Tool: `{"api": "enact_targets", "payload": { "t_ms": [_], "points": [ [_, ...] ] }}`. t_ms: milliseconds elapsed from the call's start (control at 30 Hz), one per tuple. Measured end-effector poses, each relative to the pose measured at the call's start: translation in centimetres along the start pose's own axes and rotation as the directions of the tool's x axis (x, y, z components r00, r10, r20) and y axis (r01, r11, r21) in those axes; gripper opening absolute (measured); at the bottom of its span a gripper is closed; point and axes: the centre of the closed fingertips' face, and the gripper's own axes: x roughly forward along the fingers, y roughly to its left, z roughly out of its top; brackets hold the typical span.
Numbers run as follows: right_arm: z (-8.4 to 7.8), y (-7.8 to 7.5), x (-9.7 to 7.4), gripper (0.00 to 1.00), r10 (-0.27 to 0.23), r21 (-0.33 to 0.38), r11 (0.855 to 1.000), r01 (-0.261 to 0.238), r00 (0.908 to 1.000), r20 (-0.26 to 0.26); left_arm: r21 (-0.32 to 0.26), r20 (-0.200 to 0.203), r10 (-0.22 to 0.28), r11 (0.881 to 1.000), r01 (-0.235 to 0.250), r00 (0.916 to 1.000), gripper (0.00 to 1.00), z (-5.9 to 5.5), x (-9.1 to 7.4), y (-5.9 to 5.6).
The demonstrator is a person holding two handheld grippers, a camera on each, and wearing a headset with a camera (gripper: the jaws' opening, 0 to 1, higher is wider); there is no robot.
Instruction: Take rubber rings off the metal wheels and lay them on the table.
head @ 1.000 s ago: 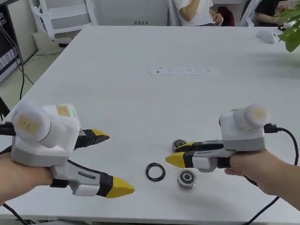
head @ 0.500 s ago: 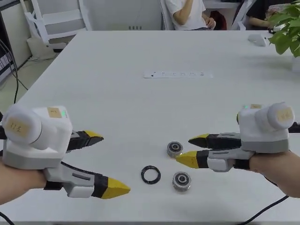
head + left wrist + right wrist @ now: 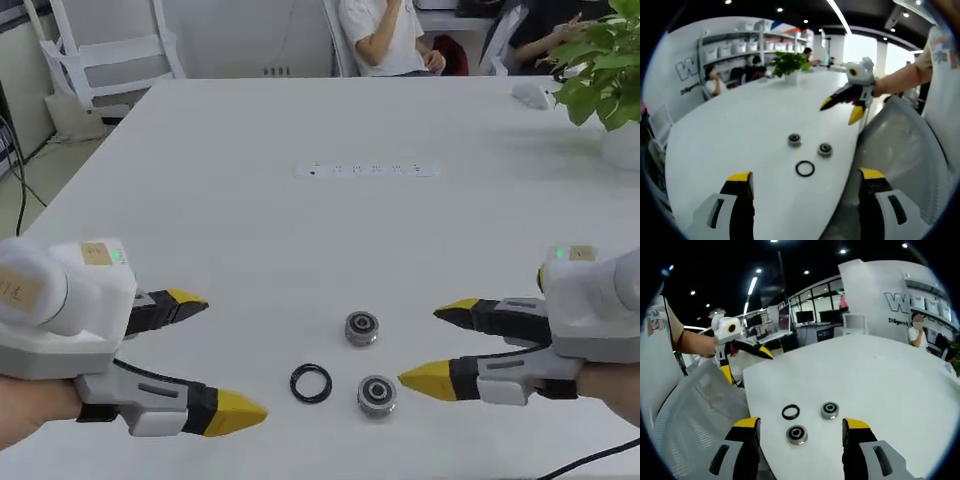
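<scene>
On the desk (image 3: 250, 200) the ring (image 3: 311, 383) lies just left of the near wheel (image 3: 377, 394), and the far wheel (image 3: 361, 328) sits behind them. The left tongs (image 3: 228, 354) and right tongs (image 3: 428, 346) flank all three, and a power strip (image 3: 366, 170) lies farther back.

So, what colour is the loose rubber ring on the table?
The ring is black; head view shows best.

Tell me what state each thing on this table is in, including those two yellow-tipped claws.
Left gripper: open, holding nothing.
Right gripper: open, holding nothing.
Rubber ring: off its wheel, lying flat on the table.
Far metal wheel: lying flat, not gripped.
Near metal wheel: lying flat, close to the ring but apart from it.
Power strip: lying flat, no plugs seen.
</scene>
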Motion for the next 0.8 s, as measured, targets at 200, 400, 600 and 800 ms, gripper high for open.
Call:
{"api": "enact_targets", "payload": {
  "t_ms": [200,400,600,800],
  "points": [
    [-0.6,0.1,-0.9,0.73,-0.025,0.001,1.000,0.025,0.9997,-0.004,0.001,0.005,0.008,1.000,-0.008,1.0000,0.87,0.0,-0.1,0.0],
    [-1.1,-0.5,-1.9,0.78,-0.047,-0.008,0.999,0.047,0.9989,-0.004,0.003,0.011,0.018,1.000,-0.018,0.9998,0.88,-0.1,-0.2,0.2],
    [-1.6,-0.7,-2.5,0.82,-0.063,-0.013,0.998,0.062,0.9980,-0.012,0.011,0.014,0.022,1.000,-0.022,0.9997,0.88,-0.1,-0.1,0.0],
    [-2.2,-0.7,-2.7,0.84,-0.067,-0.030,0.997,0.066,0.9974,-0.028,0.012,0.019,0.029,1.000,-0.029,0.9994,0.89,0.0,0.1,0.0]
  ]
}}
